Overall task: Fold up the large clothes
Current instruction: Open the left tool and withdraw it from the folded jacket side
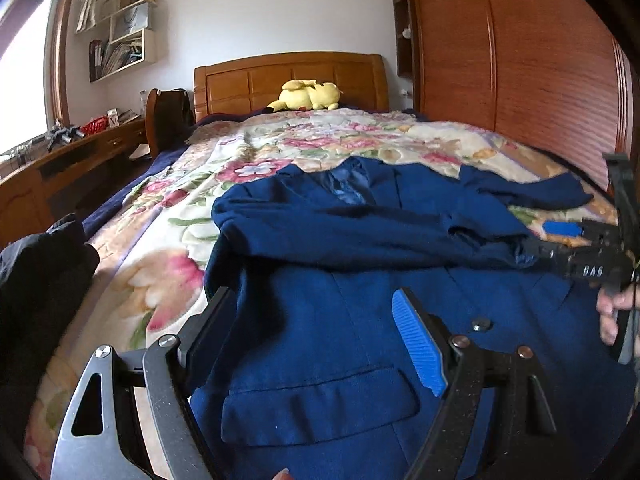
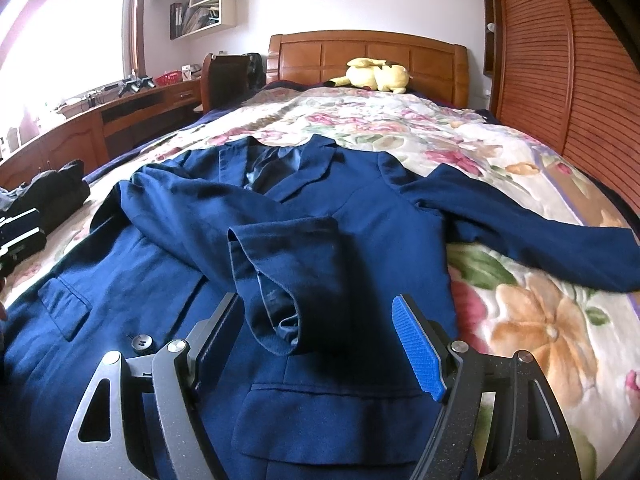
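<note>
A navy blue blazer (image 1: 360, 240) lies face up on the floral bedspread (image 1: 168, 280). One sleeve (image 2: 280, 248) is folded across the chest, and its cuff (image 2: 276, 316) rests between the fingers of my right gripper (image 2: 316, 332), which is open with its pads off the cloth. The other sleeve (image 2: 540, 232) stretches out to the right. My left gripper (image 1: 316, 328) hovers open over the blazer's lower front, above a pocket flap (image 1: 320, 404). The right gripper (image 1: 548, 240) also shows at the right edge of the left wrist view, by the cuff.
A yellow plush toy (image 1: 310, 94) lies by the wooden headboard (image 1: 288, 76). A wooden wardrobe (image 1: 520, 60) lines the bed's right side, a desk (image 1: 60, 160) the left. Dark clothes (image 2: 52, 192) are piled at the bed's left edge. A hand (image 1: 612, 312) holds the right gripper.
</note>
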